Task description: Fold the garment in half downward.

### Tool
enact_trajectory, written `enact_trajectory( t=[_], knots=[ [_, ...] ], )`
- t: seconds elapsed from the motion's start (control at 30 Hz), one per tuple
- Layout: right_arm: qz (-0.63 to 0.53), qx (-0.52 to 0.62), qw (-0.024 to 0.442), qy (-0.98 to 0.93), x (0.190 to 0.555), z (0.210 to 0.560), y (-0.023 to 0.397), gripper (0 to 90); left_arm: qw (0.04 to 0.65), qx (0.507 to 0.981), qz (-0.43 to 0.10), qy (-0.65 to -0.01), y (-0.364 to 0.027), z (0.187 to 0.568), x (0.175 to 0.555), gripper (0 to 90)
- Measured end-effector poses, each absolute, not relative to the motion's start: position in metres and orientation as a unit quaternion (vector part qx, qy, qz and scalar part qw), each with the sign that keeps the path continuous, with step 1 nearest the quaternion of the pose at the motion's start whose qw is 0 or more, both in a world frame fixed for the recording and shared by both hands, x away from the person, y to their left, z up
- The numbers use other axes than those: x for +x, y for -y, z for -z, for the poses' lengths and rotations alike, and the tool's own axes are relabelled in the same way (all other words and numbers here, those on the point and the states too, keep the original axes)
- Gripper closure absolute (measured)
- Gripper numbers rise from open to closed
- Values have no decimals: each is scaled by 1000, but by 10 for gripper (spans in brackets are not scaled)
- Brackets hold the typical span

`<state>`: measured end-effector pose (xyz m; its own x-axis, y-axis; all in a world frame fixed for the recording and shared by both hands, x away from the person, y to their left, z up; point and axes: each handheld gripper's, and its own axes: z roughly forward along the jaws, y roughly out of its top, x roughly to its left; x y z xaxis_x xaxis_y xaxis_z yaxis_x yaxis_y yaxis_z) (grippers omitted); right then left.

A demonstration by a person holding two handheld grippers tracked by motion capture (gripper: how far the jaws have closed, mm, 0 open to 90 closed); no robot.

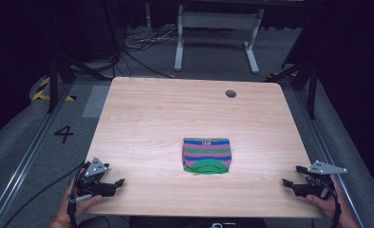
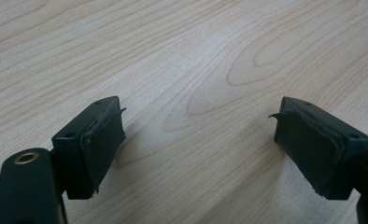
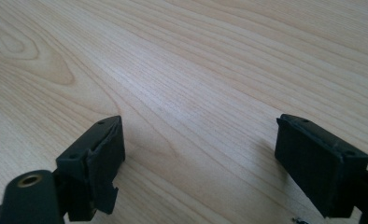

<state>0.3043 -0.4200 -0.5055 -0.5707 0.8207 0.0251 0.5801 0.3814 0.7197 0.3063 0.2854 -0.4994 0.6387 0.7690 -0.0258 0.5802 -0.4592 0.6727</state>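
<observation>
Both hands rest at the near corners of the table (image 1: 142,109), and the striped cloth (image 1: 207,155) lies folded into a neat, small rectangle in the middle, well apart from either tool. The left gripper (image 1: 120,181) sits low at the near left edge with its jaws spread wide and nothing between them; in the left gripper view its fingers (image 2: 95,144) frame only bare wood grain. Same story on the other side: the right gripper (image 1: 289,175) is parked near the right edge, jaws wide apart, and in the right gripper view its fingers (image 3: 98,163) hold nothing, just tabletop ahead of them.

The cloth sits ahead of and between the two sets of fingers, closer to the right pair than the left, pink, blue and green bands running across it, a green curved hem at its near edge. Its edges look squared and flat, no loose corner sticking out.

Judging by that, the folding looks finished, or at a pause between folds. If anything is left, it would be one more fold or moving the bundle aside; neither gripper is reaching for it now.
</observation>
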Motion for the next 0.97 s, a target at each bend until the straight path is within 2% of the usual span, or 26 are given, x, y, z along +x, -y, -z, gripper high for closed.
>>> enact_trajectory(
  t=[0.97],
  knots=[
    [-352,429,171,-814,304,505,421,165,329,841,-141,-405,-283,500,309,144]
  ],
)
